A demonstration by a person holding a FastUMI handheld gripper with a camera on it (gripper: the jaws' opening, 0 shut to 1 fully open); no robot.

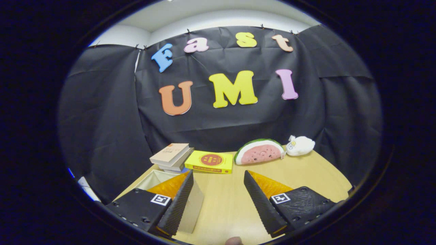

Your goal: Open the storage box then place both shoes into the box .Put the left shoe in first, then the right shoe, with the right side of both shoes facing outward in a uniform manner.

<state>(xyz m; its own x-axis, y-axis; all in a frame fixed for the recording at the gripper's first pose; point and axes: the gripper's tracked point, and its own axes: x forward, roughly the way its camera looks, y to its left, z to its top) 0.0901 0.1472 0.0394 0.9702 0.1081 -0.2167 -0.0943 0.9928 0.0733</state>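
— Items counted? 
— One storage box [160, 178], one stack of books [171, 156], one yellow book [210, 162], one watermelon plush [260, 151], one white plush [299, 145].

— Gripper [218, 177]? 
— Fingers are spread, nothing held. The box is found partly behind the left finger [175, 204].

We see even, soft light from above, with a mild sheen on the wooden table [231, 204]. Focus stays sharp at centre, while fisheye bending curves the edges.
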